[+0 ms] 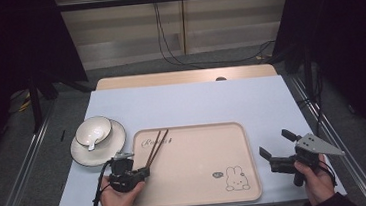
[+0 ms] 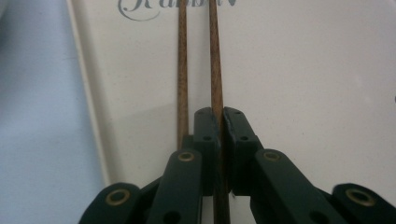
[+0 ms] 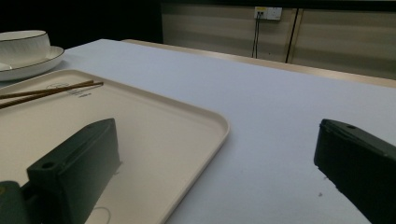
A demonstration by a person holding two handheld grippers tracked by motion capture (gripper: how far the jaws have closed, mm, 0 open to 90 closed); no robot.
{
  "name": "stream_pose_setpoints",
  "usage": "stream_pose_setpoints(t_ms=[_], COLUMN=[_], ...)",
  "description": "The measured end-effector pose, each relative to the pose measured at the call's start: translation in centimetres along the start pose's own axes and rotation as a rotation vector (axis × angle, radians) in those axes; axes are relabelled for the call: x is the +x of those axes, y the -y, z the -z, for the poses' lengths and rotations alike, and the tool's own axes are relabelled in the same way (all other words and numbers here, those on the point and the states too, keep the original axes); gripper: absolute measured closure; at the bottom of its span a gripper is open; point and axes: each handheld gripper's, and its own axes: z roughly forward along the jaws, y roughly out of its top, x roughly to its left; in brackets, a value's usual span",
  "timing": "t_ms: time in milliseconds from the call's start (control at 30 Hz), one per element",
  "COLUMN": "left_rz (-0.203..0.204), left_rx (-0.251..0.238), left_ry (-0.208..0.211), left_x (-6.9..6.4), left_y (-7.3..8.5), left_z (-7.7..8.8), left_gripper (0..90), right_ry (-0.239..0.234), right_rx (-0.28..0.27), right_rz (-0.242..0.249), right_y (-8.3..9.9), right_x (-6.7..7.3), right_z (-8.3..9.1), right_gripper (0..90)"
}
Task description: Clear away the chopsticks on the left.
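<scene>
Chopsticks (image 1: pixel 155 145), pair, dark wood: thin, stiff, light, likely smooth and apt to roll or pivot when pinched. They lie near the left edge of the tray (image 1: pixel 203 181), tips toward its printed lettering. Left gripper (image 2: pixel 220 126): jaws clamped on the near end of one stick, the other stick lying just beside, free. Taking both together near one end would likely stop them swinging. Right gripper (image 1: pixel 274 147): jaws apart, empty, beside the tray's right edge. Bowl (image 1: pixel 93 130) on plate (image 1: pixel 117 144), left on desk (image 1: pixel 191 102).
</scene>
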Motion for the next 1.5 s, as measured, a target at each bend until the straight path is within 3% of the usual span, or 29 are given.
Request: stream_pose_setpoints(t_ms=[133, 500, 700, 1000, 1100, 1200, 1333, 1467, 1500], left_rz=[-0.002, -0.008, -0.006, -0.036, -0.048, -0.046, -0.083, -0.118, -0.161], left_rx=[0.033, 0.029, 0.027, 0.023, 0.008, -0.004, -0.059, -0.091, -0.115], left_ry=[0.0, 0.005, 0.018, 0.064, 0.077, 0.094, 0.155, 0.18, 0.187], left_x=[0.1, 0.0, 0.0, 0.1, 0.2, 0.3, 0.2, 0.0, -0.2], left_y=[0.2, 0.2, 0.2, 0.1, 0.1, 0.0, -0.2, -0.3, -0.4], left_z=[-0.5, -0.7, -0.7, -0.7, -0.5, -0.4, 0.0, 0.1, 0.4], left_gripper=[84.7, 84.1, 80.7, 70.0, 62.8, 48.8, 36.7, 27.6, 20.6], right_ry=[-0.002, -0.004, -0.004, -0.001, -0.002, -0.003, -0.004, -0.004, -0.003], right_rx=[0.0, 0.001, 0.001, 0.0, -0.001, -0.001, -0.002, -0.002, -0.003], right_rz=[0.002, 0.006, 0.006, 0.001, -0.002, -0.002, 0.0, 0.0, -0.004], right_y=[0.0, 0.0, 0.0, 0.0, 0.0, 0.0, 0.0, 0.0, 0.0], right_x=[0.0, 0.0, 0.0, 0.0, 0.0, 0.0, -0.1, -0.1, 0.0], right_z=[0.0, 0.0, 0.0, 0.0, 0.0, 0.0, 0.0, 0.0, 0.0], right_gripper=[0.0, 0.0, 0.0, 0.0, 0.0, 0.0, 0.0, 0.0, 0.0])
